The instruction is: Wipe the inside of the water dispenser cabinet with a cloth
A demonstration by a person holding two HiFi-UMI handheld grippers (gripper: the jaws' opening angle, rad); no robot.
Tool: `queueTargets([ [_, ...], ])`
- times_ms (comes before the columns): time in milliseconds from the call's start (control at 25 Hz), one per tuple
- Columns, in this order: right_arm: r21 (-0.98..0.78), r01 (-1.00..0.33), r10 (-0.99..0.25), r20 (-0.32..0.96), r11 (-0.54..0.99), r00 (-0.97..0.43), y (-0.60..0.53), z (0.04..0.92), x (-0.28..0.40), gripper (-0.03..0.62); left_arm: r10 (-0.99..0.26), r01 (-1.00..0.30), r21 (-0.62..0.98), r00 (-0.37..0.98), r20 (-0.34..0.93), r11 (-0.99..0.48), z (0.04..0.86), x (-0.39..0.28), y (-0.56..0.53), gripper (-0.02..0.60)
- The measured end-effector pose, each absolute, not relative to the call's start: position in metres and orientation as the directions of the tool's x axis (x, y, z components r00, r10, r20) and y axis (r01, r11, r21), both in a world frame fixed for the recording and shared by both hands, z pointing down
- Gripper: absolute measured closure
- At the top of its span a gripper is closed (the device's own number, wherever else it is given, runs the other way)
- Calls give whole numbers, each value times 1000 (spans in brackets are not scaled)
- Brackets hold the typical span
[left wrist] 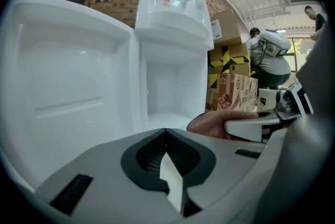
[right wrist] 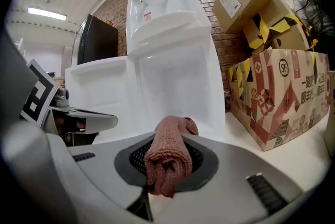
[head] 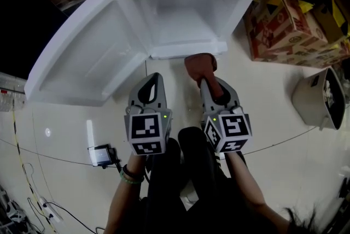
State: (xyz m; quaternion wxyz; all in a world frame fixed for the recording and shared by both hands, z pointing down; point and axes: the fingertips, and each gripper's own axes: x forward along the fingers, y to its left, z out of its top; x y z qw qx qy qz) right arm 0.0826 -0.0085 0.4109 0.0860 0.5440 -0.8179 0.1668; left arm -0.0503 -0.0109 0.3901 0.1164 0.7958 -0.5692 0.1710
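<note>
1. Head view: the rust-brown terry cloth (head: 199, 66) was pinched in the right gripper (head: 204, 82), just short of the open white plastic water dispenser cabinet (head: 164, 6). Its white moulded door (head: 82, 58) was swung wide to the left. By my reading, the cloth was about to go inside.
2. Left gripper view: the left gripper (left wrist: 166, 134) had its jaws pressed together on nothing, close beside the cloth. It would be best held off to the door side, out of the wiping path.
3. Right gripper view: the cloth sat rolled between the jaws, with a wad poking past the tips. A good wipe would lead with that wad, pressing it onto the cabinet floor and walls. The grip would need to be firm, and the hard tips kept off the plastic.
</note>
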Motion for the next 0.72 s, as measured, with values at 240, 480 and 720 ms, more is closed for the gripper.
queueTargets([
  [240,-189,-910,-846,337,370,-414,-1,412,72,522,-866,-951,5,284,411,-310,397,-50,4,592],
  [480,-182,-905,-833,353,385,-426,5,416,65,523,-865,-961,33,262,429,-275,406,-61,15,592],
  [720,-188,-906,-831,362,379,-422,6,419,68,523,-864,-962,40,260,431,-269,407,-62,18,592],
])
